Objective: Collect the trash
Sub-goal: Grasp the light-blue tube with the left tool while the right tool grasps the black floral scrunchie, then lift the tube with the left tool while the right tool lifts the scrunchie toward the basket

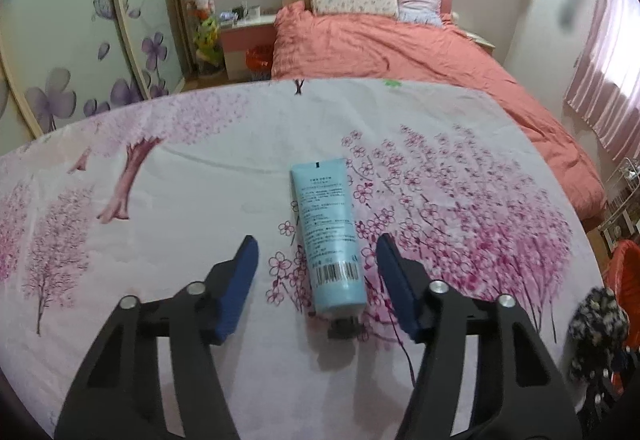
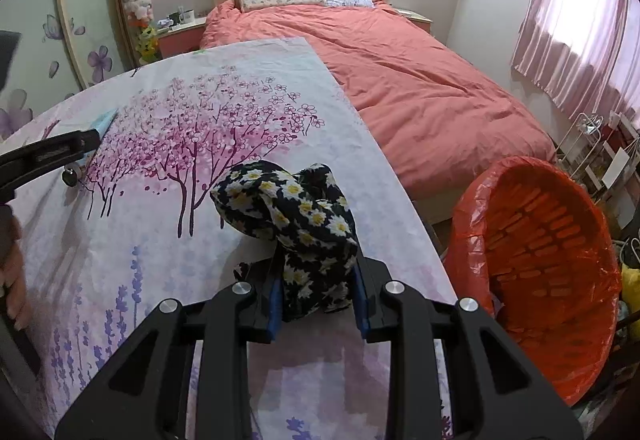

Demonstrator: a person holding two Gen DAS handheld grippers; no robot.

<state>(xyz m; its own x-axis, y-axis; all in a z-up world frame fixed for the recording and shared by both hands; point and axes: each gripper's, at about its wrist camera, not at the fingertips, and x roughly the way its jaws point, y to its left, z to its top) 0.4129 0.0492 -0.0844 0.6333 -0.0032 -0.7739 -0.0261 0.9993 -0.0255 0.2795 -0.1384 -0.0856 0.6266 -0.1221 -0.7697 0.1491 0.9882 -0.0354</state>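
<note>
a worktop [image 1: 168, 168] covered with a cloth printed in pink blossom trees stands at the foot of a bed [image 2: 420, 88] with a salmon cover, in a bedroom with pink curtains [image 2: 580, 20] and a wardrobe painted with purple flowers [image 1: 60, 52]. beside the worktop's right edge sits a bin lined with an orange bag [image 2: 540, 260].

the left tool [image 1: 316, 252] stands partly open, its blue pads either side of a pale blue tube [image 1: 328, 232] that lies flat on the cloth, cap end nearest the camera; neither pad touches it. the right tool [image 2: 316, 292] is closed on a black cloth with daisies [image 2: 296, 216], whose bunched end sticks up past the pads above the worktop.

both tools point steeply down at the cloth. a hand [image 2: 12, 280] shows at the left edge of the right wrist view.
</note>
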